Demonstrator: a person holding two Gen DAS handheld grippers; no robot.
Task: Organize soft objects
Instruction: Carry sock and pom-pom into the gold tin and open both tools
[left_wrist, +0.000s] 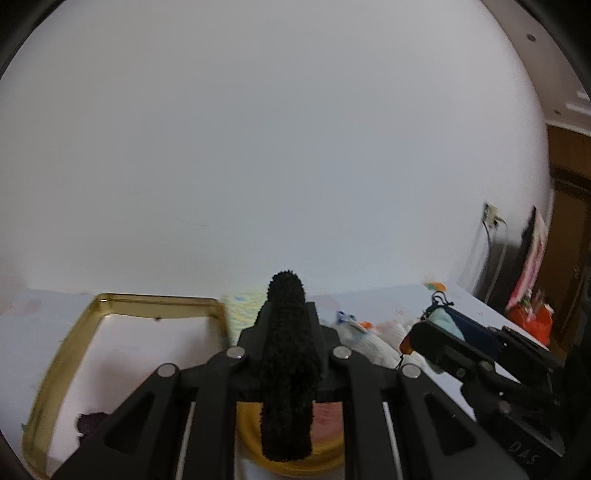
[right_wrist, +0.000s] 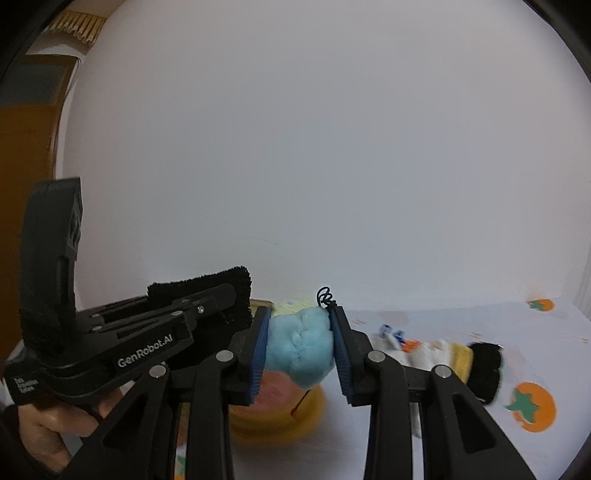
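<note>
The left hand-held gripper (left_wrist: 286, 354), clamped on a black fuzzy cloth (left_wrist: 286, 369), hangs over the gold tray (left_wrist: 55, 369) at the bench's left, nearer than the right hand-held gripper (right_wrist: 299, 343) clamped on a blue plush (right_wrist: 299, 343).

A fuzzy black cloth strip (left_wrist: 288, 365) stands dark against a plain white wall (left_wrist: 277, 147). At nine o'clock from it lies a shiny gold rectangular tray (left_wrist: 55, 369). Below the strip sits a round yellow tin (left_wrist: 295, 463) with a pink inside. In the right wrist view, a pale blue plush lump (right_wrist: 299, 347) sits between blue ribbed pads (right_wrist: 258, 350) on black gripper fingers. At three o'clock from the lump, a white and pale yellow soft toy (right_wrist: 439, 354) ends in a black tuft. The white tablecloth (right_wrist: 480, 325) carries orange persimmons with green leaves.
</note>
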